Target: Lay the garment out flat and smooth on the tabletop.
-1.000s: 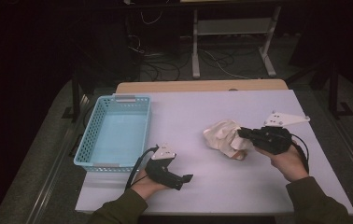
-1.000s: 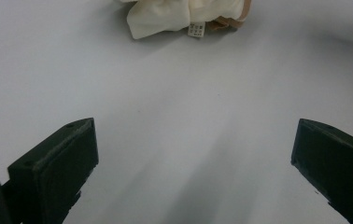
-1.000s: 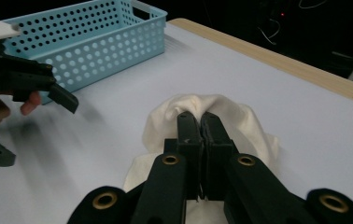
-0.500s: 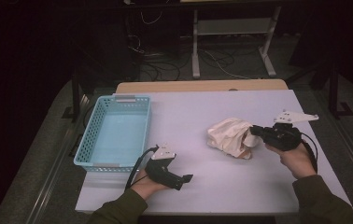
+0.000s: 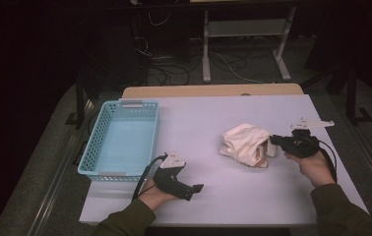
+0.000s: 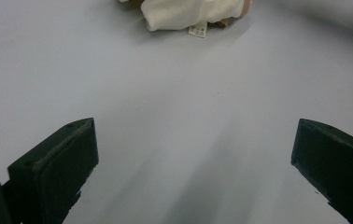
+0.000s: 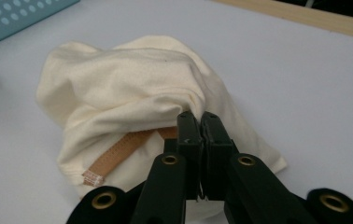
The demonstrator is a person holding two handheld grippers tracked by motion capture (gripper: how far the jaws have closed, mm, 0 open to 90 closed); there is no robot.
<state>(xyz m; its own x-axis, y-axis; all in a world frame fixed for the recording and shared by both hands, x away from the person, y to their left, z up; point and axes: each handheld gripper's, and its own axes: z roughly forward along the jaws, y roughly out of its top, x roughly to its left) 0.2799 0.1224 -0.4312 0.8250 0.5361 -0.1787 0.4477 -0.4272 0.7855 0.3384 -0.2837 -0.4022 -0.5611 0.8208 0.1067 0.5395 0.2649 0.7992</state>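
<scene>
On the table: I hold one gripper in each hand, and my forearms come in from the near edge.

Table: a pale top with a wooden strip along its far edge.

Cloth: a cream bundle, crumpled, lying on the right half of the table, well apart from the basket. A tan band runs along one hem, and a small white label hangs at its edge in the left gripper view.

Right gripper: it is in my right hand, low over the table at the right side of the cloth. The grey three-cornered plate stands on top of it.

Right jaws: pressed together with a fold of the cloth between them; in the right gripper view the cream fabric bunches just at their tips.

Left gripper: it is in my left hand, near the front edge of the table, just beside the near right corner of the basket. It points to the right, towards the cloth.

Left jaws: wide apart, holding nothing; bare table lies between them and the cloth is far ahead of them.

Basket: light blue plastic with perforated walls, at the left side of the table. Nothing lies in it.
</scene>
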